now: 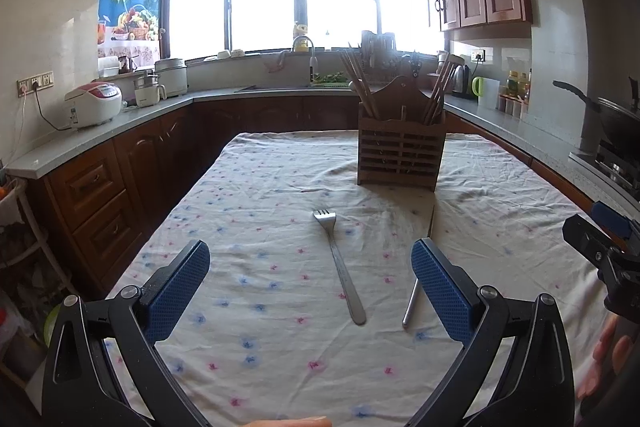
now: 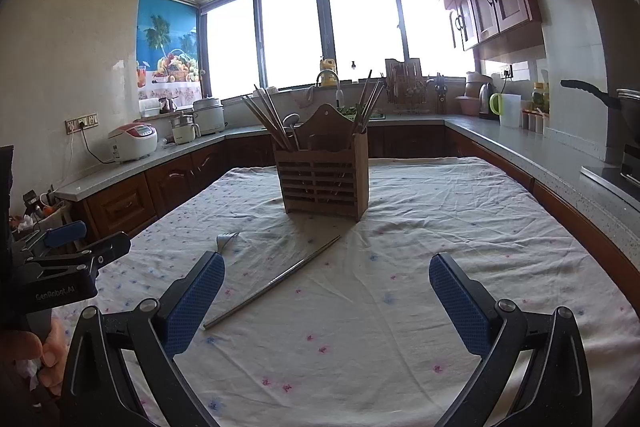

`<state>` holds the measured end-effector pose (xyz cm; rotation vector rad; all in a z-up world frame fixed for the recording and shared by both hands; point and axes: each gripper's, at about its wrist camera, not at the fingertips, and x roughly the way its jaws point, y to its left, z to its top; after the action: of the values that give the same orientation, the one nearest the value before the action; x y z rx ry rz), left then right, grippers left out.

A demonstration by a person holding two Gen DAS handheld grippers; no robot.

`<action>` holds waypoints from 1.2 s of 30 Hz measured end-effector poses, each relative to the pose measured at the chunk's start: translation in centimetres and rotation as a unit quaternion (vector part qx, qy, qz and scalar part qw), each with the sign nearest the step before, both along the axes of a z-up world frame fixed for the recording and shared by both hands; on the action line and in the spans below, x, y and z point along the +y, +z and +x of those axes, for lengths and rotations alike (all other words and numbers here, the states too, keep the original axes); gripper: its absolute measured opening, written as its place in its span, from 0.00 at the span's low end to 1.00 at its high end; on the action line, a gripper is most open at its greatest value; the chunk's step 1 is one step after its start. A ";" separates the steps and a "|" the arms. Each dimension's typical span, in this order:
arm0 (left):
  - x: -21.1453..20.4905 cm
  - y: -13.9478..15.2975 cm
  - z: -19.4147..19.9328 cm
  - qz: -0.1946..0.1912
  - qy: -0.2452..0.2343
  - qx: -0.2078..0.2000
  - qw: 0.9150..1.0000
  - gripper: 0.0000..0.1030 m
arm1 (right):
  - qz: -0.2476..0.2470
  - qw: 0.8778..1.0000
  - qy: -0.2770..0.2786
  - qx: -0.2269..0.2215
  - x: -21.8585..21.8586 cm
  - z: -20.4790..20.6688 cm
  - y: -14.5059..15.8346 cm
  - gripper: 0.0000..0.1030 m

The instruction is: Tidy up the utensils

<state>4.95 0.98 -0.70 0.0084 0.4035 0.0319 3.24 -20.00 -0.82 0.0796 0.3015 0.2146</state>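
Note:
A steel fork (image 1: 340, 263) lies on the flowered tablecloth (image 1: 280, 347), tines pointing away, between the fingers of my open left gripper (image 1: 310, 271). A metal chopstick (image 1: 412, 301) lies beside the fork, half hidden behind my left gripper's right finger (image 1: 440, 291). In the right wrist view the chopstick (image 2: 276, 281) runs diagonally ahead of my open right gripper (image 2: 326, 285), and the fork's tines (image 2: 226, 241) show past the left pad. A slatted wooden utensil holder (image 1: 400, 151), (image 2: 324, 183) stands further back with chopsticks and a spoon in it.
Grey counters with wooden cabinets ring the table. A rice cooker (image 1: 94, 103) sits on the left counter, a wok (image 1: 616, 119) on the stove at right. The other hand-held gripper (image 1: 600, 247), (image 2: 60, 263) shows at each view's edge, with fingers of a hand.

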 end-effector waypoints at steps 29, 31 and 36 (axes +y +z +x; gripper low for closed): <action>-0.2 0.5 -0.4 0.002 -0.003 -0.010 1.000 1.00 | 0.001 1.000 0.009 -0.018 0.4 -0.5 0.5 1.00; -0.2 0.5 -0.3 0.001 -0.004 -0.008 1.000 1.00 | 0.001 1.000 0.008 -0.018 0.4 -0.5 0.5 1.00; -0.2 0.6 -0.4 0.002 -0.003 -0.010 1.000 1.00 | 0.001 1.000 0.008 -0.019 0.5 -0.5 0.5 1.00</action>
<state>4.54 0.79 -0.13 0.0130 0.3836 0.0276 2.78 -19.50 -0.35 0.0746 0.2645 0.2324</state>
